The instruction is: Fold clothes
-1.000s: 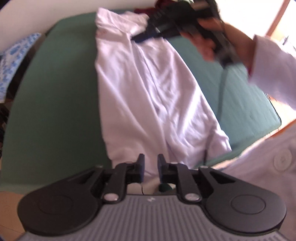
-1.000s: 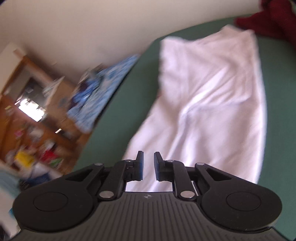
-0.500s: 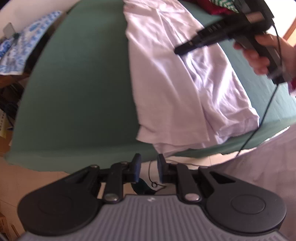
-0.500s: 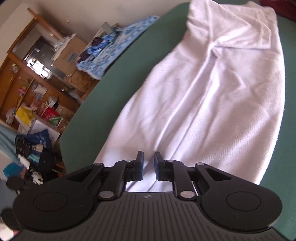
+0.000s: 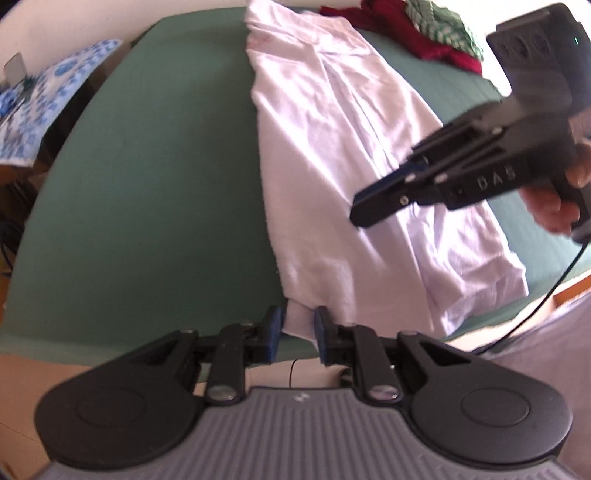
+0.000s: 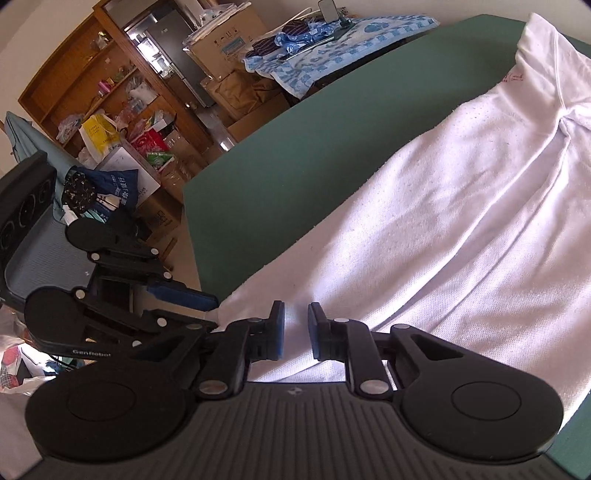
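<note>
A white polo shirt [image 5: 332, 147] [image 6: 461, 221] lies lengthwise on the green table [image 5: 147, 184], collar at the far end and hem at the near edge. My left gripper [image 5: 298, 328] sits at the hem's near left corner. Its jaws stand a little apart, with the cloth corner showing in the gap and not pinched. The right wrist view shows this left gripper [image 6: 212, 313] at that same corner. My right gripper [image 6: 296, 328], held by a hand [image 5: 554, 206], hovers over the hem end with a narrow gap between its pads. The left wrist view shows the right gripper [image 5: 360, 214] side on above the shirt.
Red clothes [image 5: 399, 33] and a green-checked cloth [image 5: 443, 26] are piled at the far end of the table. A blue patterned cloth [image 6: 332, 44] covers a side surface beyond the table's left edge. A cluttered wooden shelf [image 6: 92, 92] and boxes [image 6: 225, 44] stand behind. A cable [image 5: 546, 295] hangs off the right gripper.
My right gripper has travelled from the collar end along the shirt toward the hem and rolled. My left gripper has sunk to the hem corner, which now shows between its jaws.
</note>
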Motion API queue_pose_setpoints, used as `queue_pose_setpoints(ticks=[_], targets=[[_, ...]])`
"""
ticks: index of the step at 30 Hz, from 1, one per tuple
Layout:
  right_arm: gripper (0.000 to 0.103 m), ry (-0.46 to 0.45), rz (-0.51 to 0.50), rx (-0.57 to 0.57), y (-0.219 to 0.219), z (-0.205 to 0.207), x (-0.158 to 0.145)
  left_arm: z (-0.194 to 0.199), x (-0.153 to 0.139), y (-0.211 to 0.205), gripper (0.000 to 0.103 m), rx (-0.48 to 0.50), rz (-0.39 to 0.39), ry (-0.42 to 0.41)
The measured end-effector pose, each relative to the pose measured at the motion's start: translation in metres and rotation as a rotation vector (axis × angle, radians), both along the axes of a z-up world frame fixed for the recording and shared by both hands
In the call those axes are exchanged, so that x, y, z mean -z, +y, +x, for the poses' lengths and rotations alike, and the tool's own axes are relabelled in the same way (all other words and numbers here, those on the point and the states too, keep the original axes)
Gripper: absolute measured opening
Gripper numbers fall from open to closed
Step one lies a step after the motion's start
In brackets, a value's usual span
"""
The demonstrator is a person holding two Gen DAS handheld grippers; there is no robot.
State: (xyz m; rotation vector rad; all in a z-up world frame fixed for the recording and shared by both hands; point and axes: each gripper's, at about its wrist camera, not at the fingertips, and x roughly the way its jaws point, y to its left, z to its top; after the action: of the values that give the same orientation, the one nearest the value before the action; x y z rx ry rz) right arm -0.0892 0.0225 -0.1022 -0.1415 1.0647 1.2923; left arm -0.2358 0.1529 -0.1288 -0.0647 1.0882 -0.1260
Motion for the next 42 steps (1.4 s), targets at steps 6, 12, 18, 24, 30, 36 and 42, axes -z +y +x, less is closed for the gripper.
queue_pose_setpoints(ticks=[6,12,18,24,30,36,42], targets=[[0.016,0.012,0.029,0.029,-0.003,-0.003,-0.002,-0.007,0.002,0.003,0.000,-0.093,-0.093,0.019],[0.018,0.042,0.023,0.014,-0.014,-0.004,-0.004,-0.037,-0.020,0.001,0.000,-0.142,-0.069,-0.008],[0.018,0.061,0.002,0.008,-0.018,-0.006,0.003,-0.039,-0.018,0.006,0.000,-0.150,0.025,0.023],[0.020,0.100,0.022,0.020,-0.022,-0.006,0.006,-0.008,-0.039,-0.010,0.000,-0.068,0.016,-0.083],[0.019,0.039,0.048,0.031,-0.051,-0.013,-0.010,0.016,-0.006,-0.027,0.000,0.014,-0.009,0.020],[0.015,0.094,-0.028,0.004,-0.063,-0.037,0.010,0.015,-0.003,-0.032,0.000,0.105,0.013,0.052],[0.016,0.064,0.004,0.133,-0.072,-0.047,-0.008,0.034,-0.031,-0.031,0.001,0.286,0.016,-0.016]])
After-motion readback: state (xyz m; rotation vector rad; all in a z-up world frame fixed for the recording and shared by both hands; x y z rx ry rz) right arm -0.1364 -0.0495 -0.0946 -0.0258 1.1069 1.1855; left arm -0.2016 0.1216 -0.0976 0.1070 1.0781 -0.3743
